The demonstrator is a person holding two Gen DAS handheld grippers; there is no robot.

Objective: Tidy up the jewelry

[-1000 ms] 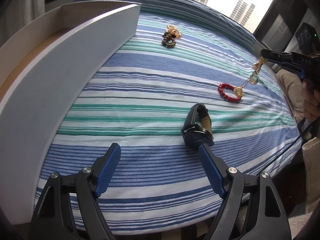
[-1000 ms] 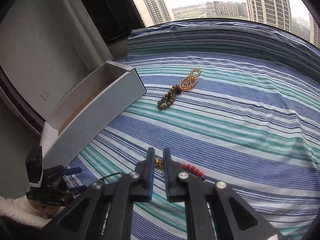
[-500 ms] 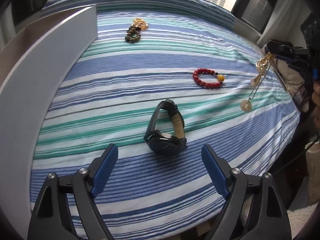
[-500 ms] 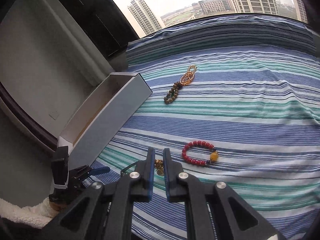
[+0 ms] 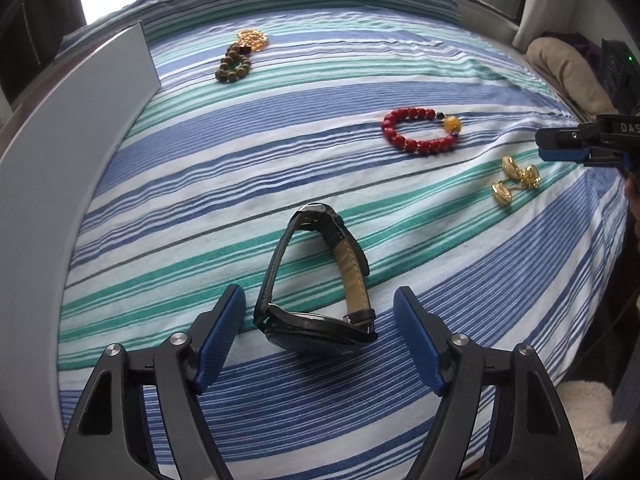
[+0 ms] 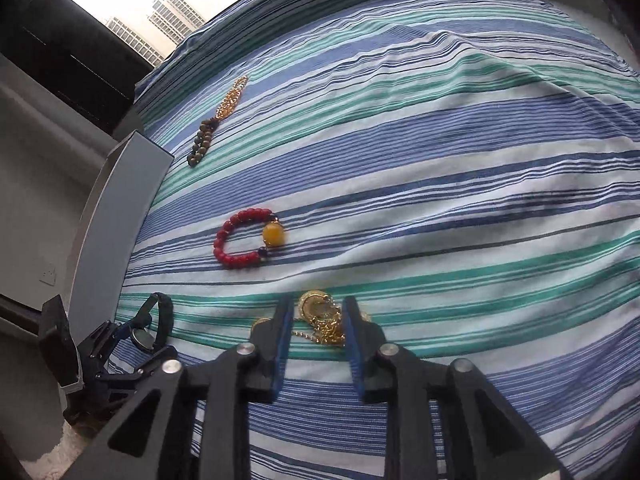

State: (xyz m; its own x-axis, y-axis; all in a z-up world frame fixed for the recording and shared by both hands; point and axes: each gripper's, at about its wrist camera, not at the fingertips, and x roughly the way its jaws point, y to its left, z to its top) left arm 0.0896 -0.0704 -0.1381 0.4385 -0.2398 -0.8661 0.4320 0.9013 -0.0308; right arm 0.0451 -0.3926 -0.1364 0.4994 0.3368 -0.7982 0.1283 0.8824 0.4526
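Watch point(image 5: 316, 280): on bed, between my closing left tool point(image 5: 320, 340). Gold necklace point(image 6: 324, 316): beside it, between my opening right tool point(image 6: 316, 320), ungripped.

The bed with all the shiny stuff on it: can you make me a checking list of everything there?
Surface: striped bedsheet, wrinkled.
Job's things: black watch between the left fingers; red bead bracelet; gold necklace heaped on the sheet; brown bead bracelet touching a gold chain; grey box at the bed's edge.
Clutter: nothing seen.
Grippers: left gripper closing around the watch, pads not touching; right gripper opening, necklace between its jaws.
Cables: dark cord beside the bed.
Surroundings: window, tower blocks outside.
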